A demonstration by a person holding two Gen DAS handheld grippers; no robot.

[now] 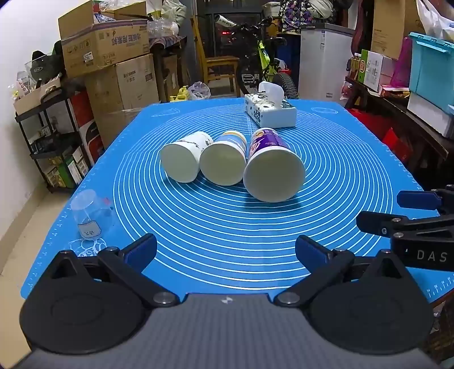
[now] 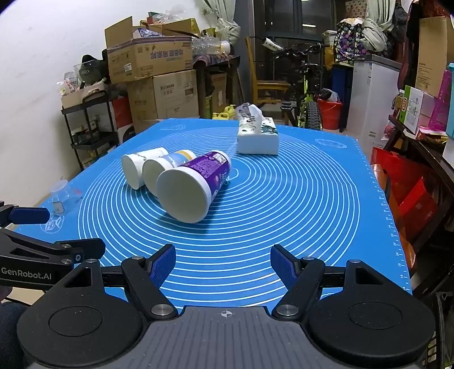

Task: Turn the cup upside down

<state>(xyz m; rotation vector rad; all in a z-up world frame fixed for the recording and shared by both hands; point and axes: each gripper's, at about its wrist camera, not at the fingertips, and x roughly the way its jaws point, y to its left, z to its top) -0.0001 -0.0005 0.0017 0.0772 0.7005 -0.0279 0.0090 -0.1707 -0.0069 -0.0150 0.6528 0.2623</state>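
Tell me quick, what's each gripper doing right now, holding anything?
Left gripper: open, holding nothing.
Right gripper: open, holding nothing.

I am looking into a crowded storage room. A white wall [image 1: 25, 71] is standing on the left, and the pale floor [image 1: 17, 241] is showing below it. Stacked cardboard boxes [image 2: 159, 71] are rising beside a black shelf rack [image 1: 51, 136] full of small packages. At the back, a wooden chair [image 1: 218, 68] is standing before a dark window [image 2: 286, 20], and a bicycle [image 1: 264, 59] is leaning next to a white cabinet [image 2: 371, 93]. On the right, a dark side table [image 1: 397, 108] is carrying cartons and a turquoise bin [image 1: 431, 65]. Indoor light is falling evenly.
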